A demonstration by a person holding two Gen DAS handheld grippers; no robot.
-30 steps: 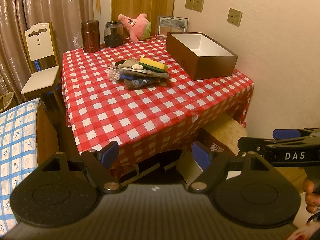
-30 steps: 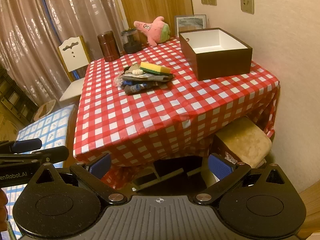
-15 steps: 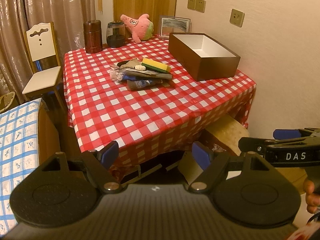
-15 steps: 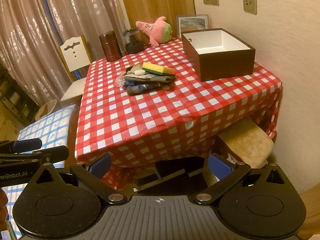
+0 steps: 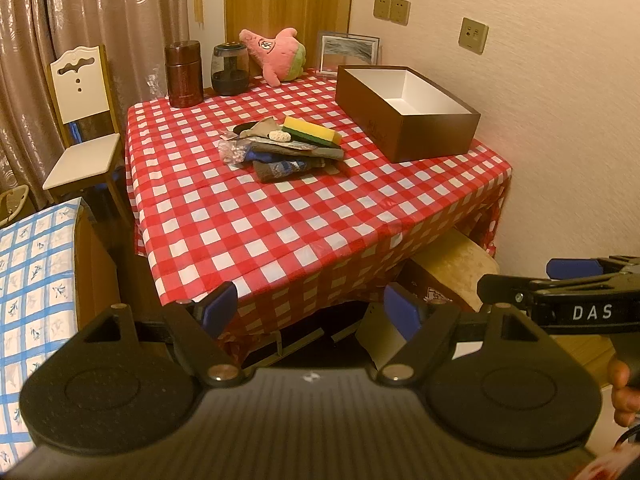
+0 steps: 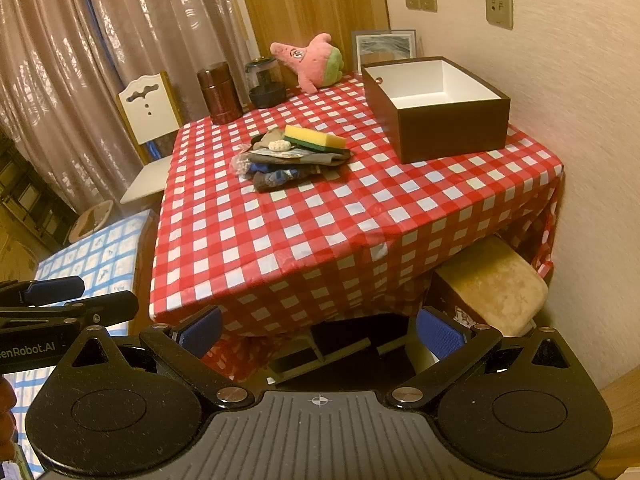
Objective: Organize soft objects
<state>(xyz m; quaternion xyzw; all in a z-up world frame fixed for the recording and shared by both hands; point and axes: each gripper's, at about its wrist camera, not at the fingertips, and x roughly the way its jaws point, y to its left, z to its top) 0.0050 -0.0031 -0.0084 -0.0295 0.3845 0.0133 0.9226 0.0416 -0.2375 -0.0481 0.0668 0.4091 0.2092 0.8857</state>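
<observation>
Two grippers, both short of the table's near edge and carrying nothing: left gripper has its jaws spread wide, right gripper likewise wide. In the left view the right gripper pokes in at 3 o'clock; in the right view the left one shows at 9 o'clock. Table has a red-white check cloth. Soft pile sits near the table's middle, at 12 o'clock from the right gripper, well apart from both claws. Sponge, yellow over green, lies on top of the pile; socks are at its near side, a crinkly clear bag at its 9 o'clock edge, and a small white lump touches the sponge's left end. Box, brown outside and white inside, open top, stands at 2 o'clock from the pile, near the wall; nothing visible inside it. Pink plush leans at the far table edge, 12 o'clock from the pile. Left of the plush: dark jar, then brown canister. Picture frame stands behind the box. White chair at 9 o'clock beside the table. Tan stool tucked under the table's right side.
</observation>
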